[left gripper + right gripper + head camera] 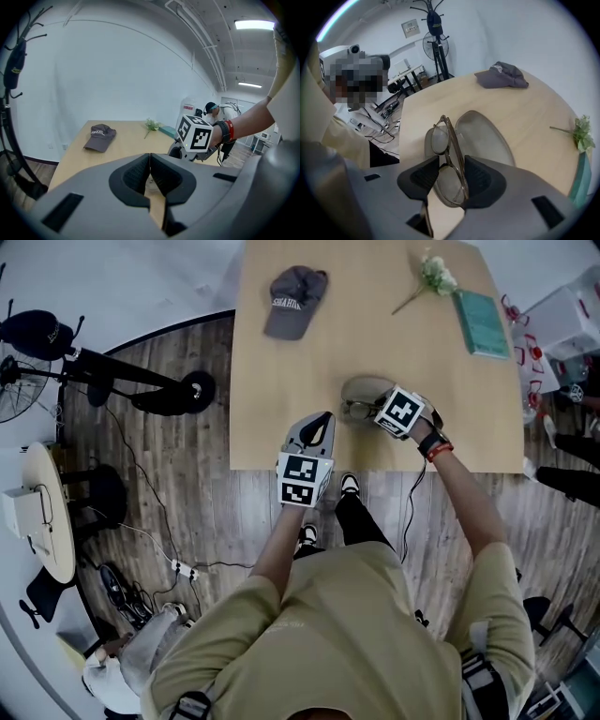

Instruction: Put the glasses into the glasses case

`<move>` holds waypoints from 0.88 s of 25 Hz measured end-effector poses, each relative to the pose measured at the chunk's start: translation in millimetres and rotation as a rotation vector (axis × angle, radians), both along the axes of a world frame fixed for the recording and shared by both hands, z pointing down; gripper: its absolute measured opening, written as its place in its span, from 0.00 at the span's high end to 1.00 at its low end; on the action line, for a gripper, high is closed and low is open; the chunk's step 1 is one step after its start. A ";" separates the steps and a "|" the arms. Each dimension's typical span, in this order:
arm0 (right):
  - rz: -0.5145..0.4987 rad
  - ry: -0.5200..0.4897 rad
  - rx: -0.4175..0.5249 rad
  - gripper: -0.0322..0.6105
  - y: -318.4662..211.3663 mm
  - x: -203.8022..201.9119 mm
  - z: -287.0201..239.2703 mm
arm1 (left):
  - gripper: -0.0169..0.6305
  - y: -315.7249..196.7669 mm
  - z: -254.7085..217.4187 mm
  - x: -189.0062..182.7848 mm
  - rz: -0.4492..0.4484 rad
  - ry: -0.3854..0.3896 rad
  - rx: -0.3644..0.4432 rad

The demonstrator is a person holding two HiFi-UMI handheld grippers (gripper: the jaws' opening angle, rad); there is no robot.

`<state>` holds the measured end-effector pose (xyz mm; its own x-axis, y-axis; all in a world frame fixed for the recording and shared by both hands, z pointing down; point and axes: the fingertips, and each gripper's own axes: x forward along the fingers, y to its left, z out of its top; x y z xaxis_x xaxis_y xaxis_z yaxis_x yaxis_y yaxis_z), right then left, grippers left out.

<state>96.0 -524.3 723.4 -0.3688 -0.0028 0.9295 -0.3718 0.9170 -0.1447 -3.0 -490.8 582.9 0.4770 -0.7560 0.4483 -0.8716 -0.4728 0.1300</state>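
Note:
Over the open grey glasses case (487, 136), my right gripper (451, 167) points steeply down and is shut on a pair of thin-framed glasses (449, 154), one lens between the pads and the other lens sticking out past the fingertips. In the head view the case (361, 388) lies near the table's front edge, with the right gripper (375, 413) right above it. My left gripper (322, 423) hovers at the front edge, left of the case. Its pads (140, 171) meet with nothing between them.
On the wooden table (281, 409) a dark cap (294, 299) lies at the far left, a small flower sprig (431, 276) and a teal book (481, 322) at the far right. A coat stand and fan (37, 343) stand on the floor to the left.

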 end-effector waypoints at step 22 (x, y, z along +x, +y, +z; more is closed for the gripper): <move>-0.148 0.120 -0.097 0.57 -0.7 -2.9 35.6 | 0.94 7.6 13.5 -18.9 -0.024 -0.002 -0.020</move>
